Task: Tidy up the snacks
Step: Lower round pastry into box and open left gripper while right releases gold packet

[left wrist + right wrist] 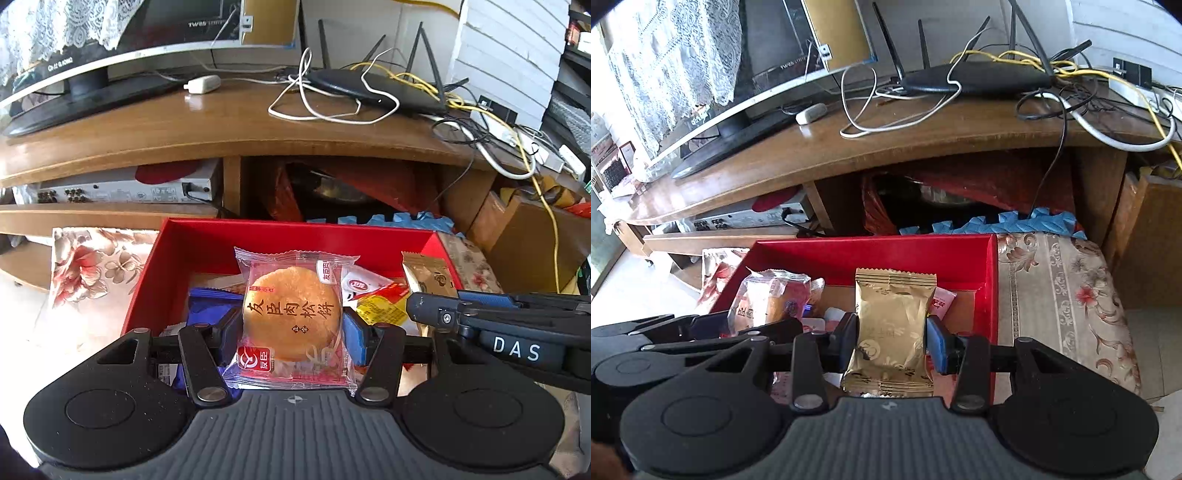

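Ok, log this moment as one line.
left tool: shut on round cake packet | right tool: shut on gold packet | both over red box

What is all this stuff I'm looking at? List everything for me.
pastry packet: one, clear wrap, orange cake, held over the box
gold packet: one, gold, held over the box
red box: one, red, holds loose snacks
router: one, black, on the wooden stand
television: one, black, stand's left
floral cloth: one, beige, under the box
left gripper: black, shut on the pastry packet
right gripper: black, shut on the gold packet
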`<state>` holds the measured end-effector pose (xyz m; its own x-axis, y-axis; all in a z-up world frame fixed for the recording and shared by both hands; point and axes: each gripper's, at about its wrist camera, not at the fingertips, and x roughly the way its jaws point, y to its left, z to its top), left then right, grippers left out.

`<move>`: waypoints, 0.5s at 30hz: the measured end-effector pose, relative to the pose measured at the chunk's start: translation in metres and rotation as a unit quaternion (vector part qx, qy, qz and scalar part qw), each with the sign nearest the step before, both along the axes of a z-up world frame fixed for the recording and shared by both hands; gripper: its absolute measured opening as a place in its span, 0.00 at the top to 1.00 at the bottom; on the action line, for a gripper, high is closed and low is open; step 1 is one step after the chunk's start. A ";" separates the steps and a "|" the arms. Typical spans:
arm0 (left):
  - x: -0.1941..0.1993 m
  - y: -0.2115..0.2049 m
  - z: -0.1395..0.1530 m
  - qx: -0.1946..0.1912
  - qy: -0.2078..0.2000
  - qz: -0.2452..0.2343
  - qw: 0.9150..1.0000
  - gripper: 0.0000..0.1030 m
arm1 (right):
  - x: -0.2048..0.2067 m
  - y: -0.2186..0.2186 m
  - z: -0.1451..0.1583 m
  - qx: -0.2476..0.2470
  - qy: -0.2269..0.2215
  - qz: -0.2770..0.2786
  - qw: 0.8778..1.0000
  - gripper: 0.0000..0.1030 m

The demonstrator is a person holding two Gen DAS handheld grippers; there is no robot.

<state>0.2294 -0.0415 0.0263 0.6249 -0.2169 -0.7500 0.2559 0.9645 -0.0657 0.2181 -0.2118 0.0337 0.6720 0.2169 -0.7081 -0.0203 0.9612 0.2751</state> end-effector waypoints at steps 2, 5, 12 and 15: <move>0.003 0.000 -0.004 0.002 0.005 0.002 1.000 0.40 | 0.004 0.001 -0.004 -0.002 0.005 0.001 1.000 0.59; 0.007 0.000 -0.009 0.003 0.012 0.006 1.000 0.39 | 0.008 0.001 -0.009 0.002 0.012 0.001 1.000 0.59; 0.008 0.001 -0.009 0.016 -0.001 0.011 1.000 0.38 | 0.012 0.001 -0.010 0.005 0.014 0.003 1.000 0.58; 0.008 0.002 -0.009 0.012 0.001 0.012 1.000 0.36 | 0.012 0.000 -0.009 0.008 0.015 0.002 1.000 0.58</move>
<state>0.2375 -0.0392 0.0175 0.6280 -0.1841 -0.7562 0.2325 0.9716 -0.0435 0.2297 -0.2120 0.0245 0.6500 0.2313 -0.7239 -0.0161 0.9565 0.2912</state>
